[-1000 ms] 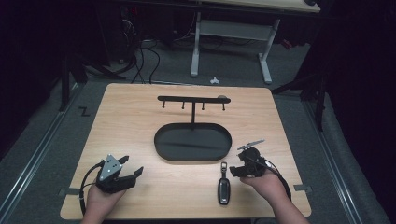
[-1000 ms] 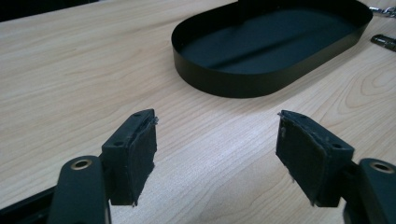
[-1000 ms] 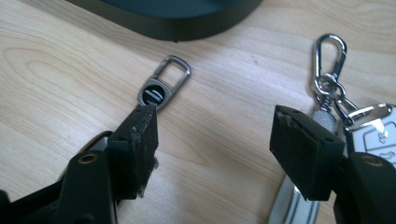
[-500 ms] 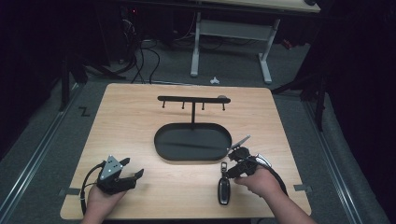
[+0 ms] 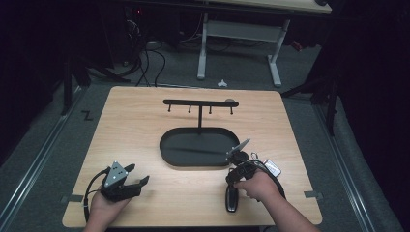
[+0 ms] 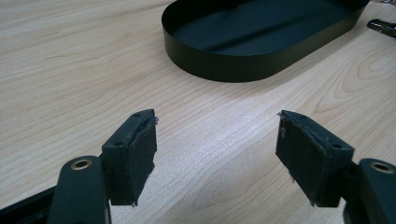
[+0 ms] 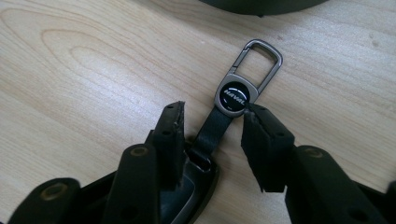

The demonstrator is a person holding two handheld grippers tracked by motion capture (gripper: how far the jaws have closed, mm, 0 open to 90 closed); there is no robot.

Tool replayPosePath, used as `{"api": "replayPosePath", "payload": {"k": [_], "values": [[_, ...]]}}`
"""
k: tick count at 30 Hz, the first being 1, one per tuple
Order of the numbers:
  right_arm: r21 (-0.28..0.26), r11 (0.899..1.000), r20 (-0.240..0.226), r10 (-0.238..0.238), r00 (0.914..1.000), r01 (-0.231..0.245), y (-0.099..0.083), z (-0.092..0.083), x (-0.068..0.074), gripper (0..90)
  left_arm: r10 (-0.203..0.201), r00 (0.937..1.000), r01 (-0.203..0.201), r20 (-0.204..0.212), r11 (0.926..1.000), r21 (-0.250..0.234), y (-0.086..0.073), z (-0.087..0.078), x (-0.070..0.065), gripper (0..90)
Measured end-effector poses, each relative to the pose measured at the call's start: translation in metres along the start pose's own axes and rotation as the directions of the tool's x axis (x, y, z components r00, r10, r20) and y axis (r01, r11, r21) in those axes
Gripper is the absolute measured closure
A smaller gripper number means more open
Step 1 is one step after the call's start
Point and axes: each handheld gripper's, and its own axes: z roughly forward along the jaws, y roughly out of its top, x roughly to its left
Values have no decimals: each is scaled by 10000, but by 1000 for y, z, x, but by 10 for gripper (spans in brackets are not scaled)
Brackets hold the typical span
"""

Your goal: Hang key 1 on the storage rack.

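- The left tool [image 5: 138,181] rests low on the wooden surface [image 5: 145,125] near its front left corner, in the person's left hand [image 5: 104,208]. Its jaws stand wide apart with nothing but bare wood between them, as the left gripper view shows.
- Ahead of it, near the middle of the surface, sits a black oval tray [image 5: 169,150] with a thin T-shaped hook rack [image 5: 199,103] rising from its far rim.
- The right tool [image 7: 212,128] sits just in front of the tray's right end. Its jaws have just been closing and stand partly open around the car key [image 7: 187,186] and its strap [image 7: 212,130] (the right pad seems to touch the round badge; a firm grip cannot be told).
- The key lies flat on the surface, its metal clip [image 7: 259,58] pointing towards the tray.
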Motion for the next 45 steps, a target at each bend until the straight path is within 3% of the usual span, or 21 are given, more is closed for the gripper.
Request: {"api": "replayPosePath", "payload": {"k": [9, 17, 19, 21, 25, 26, 33, 36, 40, 45], "values": [[236, 9994, 212, -272, 9994, 267, 3, 2, 2, 662, 62, 10000, -62, 9, 10000, 9, 0, 0, 0, 297], [261, 9943, 329, -1037, 9941, 1029, 4, 3, 5, 739, 85, 10000, -85, 16, 10000, -24, 0, -1, 0, 300], [239, 9896, 403, -1428, 9889, 1419, 5, 3, 5, 769, 90, 10000, -90, 22, 10000, -23, 0, -1, 0, 300], [298, 9904, 427, -1363, 9897, 1351, 4, 3, 7, 786, 98, 9999, -98, 24, 10000, -6, 0, -1, 0, 300], [275, 9811, 511, -1925, 9800, 1914, 4, 3, 7, 802, 99, 9999, -99, 21, 10000, -12, 0, -1, 0, 300], [327, 9837, 523, -1783, 9826, 1768, 4, 3, 10, 804, 100, 9999, -100, 23, 9999, -15, 0, -1, 0, 300], [370, 9648, 462, -2620, 9640, 2604, 2, 1, 16, 806, 179, 9998, -179, 11, 9998, -3, 0, -1, 0, 300], [414, 9670, 489, -2534, 9661, 2515, 5, -1, 17, 767, 160, 9999, -160, 12, 9999, 15, 0, -1, 0, 300], [430, 9789, 207, -2007, 9794, 1997, 8, -4, 17, 682, 167, 9999, -167, 29, 9999, 23, 0, -1, 0, 301], [779, 9837, 395, -1655, 9854, 1621, 8, 1, 19, 656, 190, 9998, -190, 26, 9998, -19, 0, -2, 0, 301]]}}
